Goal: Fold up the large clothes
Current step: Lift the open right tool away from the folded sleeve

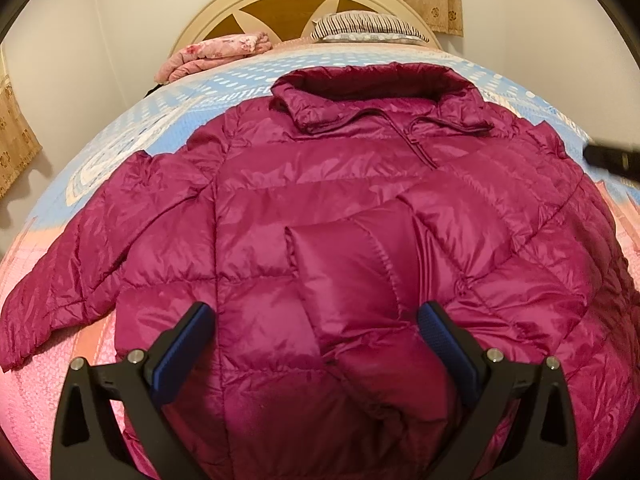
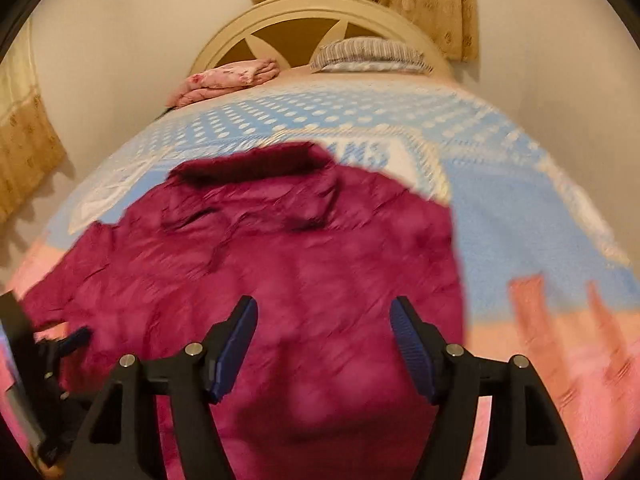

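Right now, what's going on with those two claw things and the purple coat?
Left gripper open above the down jacket. Right gripper open, nothing between its jaws. One sleeve folded across the front. Nothing in the way.

Blue-and-pink bed (image 1: 132, 128); on it a magenta down jacket (image 1: 320, 216); folded pink blanket (image 1: 212, 54); striped pillow (image 1: 360, 26)

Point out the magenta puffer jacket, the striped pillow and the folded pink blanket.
magenta puffer jacket (image 1: 256, 216): left wrist view, quilted front panel.
striped pillow (image 1: 368, 26): left wrist view, top face.
folded pink blanket (image 2: 228, 78): right wrist view, upper fold.
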`<act>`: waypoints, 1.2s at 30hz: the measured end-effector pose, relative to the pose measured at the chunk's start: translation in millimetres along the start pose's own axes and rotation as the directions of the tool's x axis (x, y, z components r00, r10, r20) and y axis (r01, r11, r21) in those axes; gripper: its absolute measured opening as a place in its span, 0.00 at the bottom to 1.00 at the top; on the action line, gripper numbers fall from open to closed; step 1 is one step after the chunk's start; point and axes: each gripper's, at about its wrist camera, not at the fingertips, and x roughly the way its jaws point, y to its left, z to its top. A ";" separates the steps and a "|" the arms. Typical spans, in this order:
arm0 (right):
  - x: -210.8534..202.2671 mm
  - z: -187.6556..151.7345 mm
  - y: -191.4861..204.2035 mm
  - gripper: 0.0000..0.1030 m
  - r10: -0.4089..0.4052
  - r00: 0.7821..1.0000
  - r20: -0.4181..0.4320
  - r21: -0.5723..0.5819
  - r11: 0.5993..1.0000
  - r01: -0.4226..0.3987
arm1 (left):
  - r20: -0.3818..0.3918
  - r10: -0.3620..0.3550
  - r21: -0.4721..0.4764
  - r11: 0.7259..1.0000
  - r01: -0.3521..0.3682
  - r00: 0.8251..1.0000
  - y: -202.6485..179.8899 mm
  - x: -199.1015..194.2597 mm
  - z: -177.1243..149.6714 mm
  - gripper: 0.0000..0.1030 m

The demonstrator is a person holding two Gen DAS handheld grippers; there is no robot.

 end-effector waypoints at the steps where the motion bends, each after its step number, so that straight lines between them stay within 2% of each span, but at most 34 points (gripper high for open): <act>1: 4.2 -7.7 2.4 0.67 0.015 1.000 -0.010 0.009 1.000 -0.014 | -0.002 -0.003 -0.002 1.000 0.003 1.000 0.4 0.2 0.0 1.00; 3: 15.8 -23.1 6.0 0.67 0.002 0.999 -0.034 0.012 1.000 -0.001 | -0.004 -0.007 -0.006 1.000 0.007 1.000 0.9 0.4 -0.1 1.00; 6: 35.0 -40.1 6.7 0.67 0.028 0.995 -0.094 0.025 0.999 -0.025 | -0.006 -0.007 -0.005 1.000 0.007 1.000 0.1 0.0 -0.6 1.00; 12: 47.0 -47.3 13.4 0.68 -0.011 0.996 -0.085 -0.031 0.999 0.009 | -0.014 0.002 0.005 1.000 -0.002 1.000 -1.8 0.7 -0.3 1.00; 19: 47.3 -52.3 17.8 0.69 -0.047 0.996 -0.080 -0.069 0.997 0.041 | -0.058 -0.063 -0.012 0.998 0.062 0.996 8.1 1.0 2.6 1.00; 21: 47.2 -52.5 19.1 0.69 -0.053 0.995 -0.078 -0.075 0.996 0.048 | -0.044 -0.049 0.001 0.999 0.049 0.998 9.8 -8.8 1.2 1.00; 25: 47.1 -52.4 19.4 0.69 -0.056 0.996 -0.074 -0.076 0.996 0.050 | 0.053 -0.015 0.005 1.000 0.015 0.998 32.0 -48.4 -3.9 1.00; 27: 46.6 -52.9 19.6 0.69 -0.054 0.996 -0.072 -0.074 0.996 0.049 | 0.100 0.016 0.003 1.000 -0.016 0.995 54.7 -68.9 -10.2 1.00; 31: 46.0 -53.4 20.0 0.69 -0.053 0.996 -0.068 -0.073 0.996 0.048 | 0.134 0.192 -0.032 0.981 -0.189 0.972 124.1 -89.7 -28.1 1.00; 34: 45.8 -53.4 20.7 0.69 -0.055 0.996 -0.066 -0.075 0.996 0.050 | 0.099 0.288 -0.115 0.954 -0.276 0.953 191.4 -94.0 -44.3 1.00; 36: 46.0 -53.5 20.9 0.69 -0.056 0.996 -0.067 -0.077 0.996 0.051 | 0.062 0.355 -0.184 0.923 -0.339 0.933 235.3 -93.8 -56.4 1.00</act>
